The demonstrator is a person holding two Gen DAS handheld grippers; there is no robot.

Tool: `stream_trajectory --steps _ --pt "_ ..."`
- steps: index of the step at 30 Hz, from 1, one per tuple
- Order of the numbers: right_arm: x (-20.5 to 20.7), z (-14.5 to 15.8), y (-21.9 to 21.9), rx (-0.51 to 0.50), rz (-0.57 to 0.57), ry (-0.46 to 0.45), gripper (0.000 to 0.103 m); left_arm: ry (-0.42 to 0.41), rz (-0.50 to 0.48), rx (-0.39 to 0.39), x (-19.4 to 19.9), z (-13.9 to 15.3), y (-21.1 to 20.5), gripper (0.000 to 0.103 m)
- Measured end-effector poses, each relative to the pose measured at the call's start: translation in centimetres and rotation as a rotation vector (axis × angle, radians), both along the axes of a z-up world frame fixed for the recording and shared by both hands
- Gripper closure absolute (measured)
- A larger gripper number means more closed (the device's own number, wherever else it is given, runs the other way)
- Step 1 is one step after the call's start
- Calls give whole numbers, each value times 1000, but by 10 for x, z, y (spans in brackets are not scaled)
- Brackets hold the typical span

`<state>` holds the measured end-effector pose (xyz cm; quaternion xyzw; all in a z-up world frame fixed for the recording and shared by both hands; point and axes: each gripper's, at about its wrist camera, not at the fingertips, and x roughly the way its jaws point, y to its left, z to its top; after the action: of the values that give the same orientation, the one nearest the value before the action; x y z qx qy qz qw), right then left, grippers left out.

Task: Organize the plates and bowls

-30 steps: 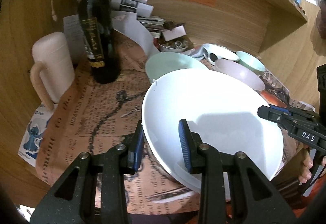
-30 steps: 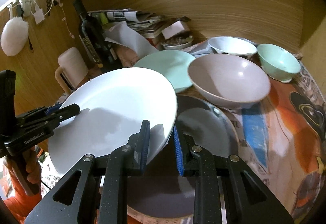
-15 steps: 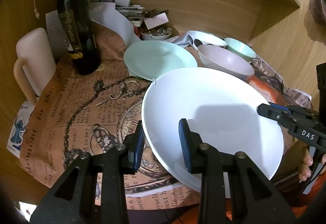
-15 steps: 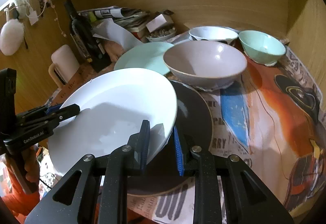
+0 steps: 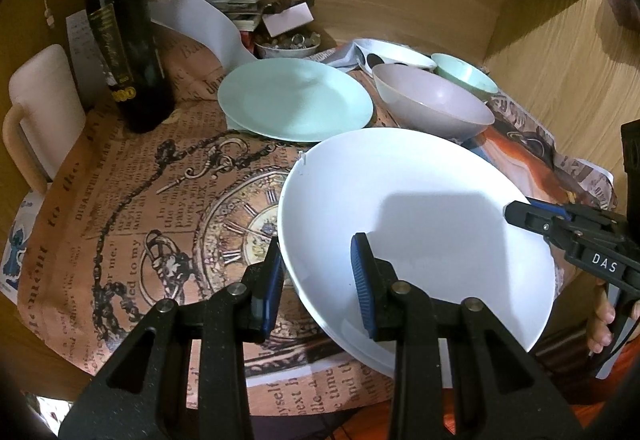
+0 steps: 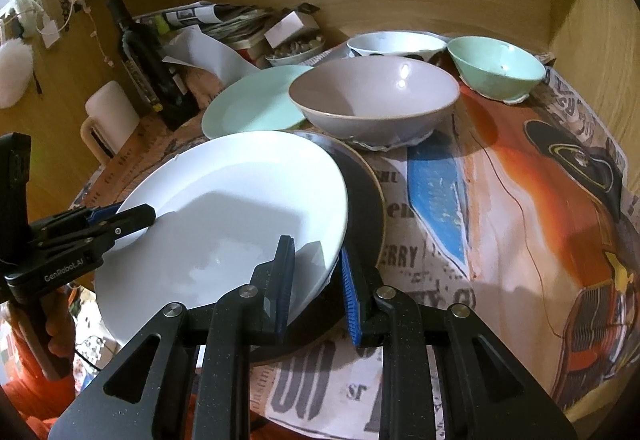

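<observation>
White plate (image 5: pixel 420 208) gripped by "DAS" tongs (image 5: pixel 528 218), "GenRobot.AI" tongs (image 6: pixel 134 218).

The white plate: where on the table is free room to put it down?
The white plate could go on the bare clock-print paper between the bottle, mug and green plate. Free too is the orange paper right of the dark plate. The back is crowded with bowls and papers.

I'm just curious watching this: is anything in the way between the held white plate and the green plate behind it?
Nothing visible. The white plate, gripped at opposite rims by the left gripper and right gripper, has only bare tablecloth before the green plate. The grey bowl sits beside that path.
</observation>
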<state>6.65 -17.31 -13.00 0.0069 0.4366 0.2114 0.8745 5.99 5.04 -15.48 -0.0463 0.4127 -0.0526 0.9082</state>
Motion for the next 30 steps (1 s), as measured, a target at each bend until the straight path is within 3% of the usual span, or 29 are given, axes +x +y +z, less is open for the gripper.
stream_trajectory --steps 30 --pt "10 -4 -7 -12 -32 29 82 22 -58 10 18 -16 -6 69"
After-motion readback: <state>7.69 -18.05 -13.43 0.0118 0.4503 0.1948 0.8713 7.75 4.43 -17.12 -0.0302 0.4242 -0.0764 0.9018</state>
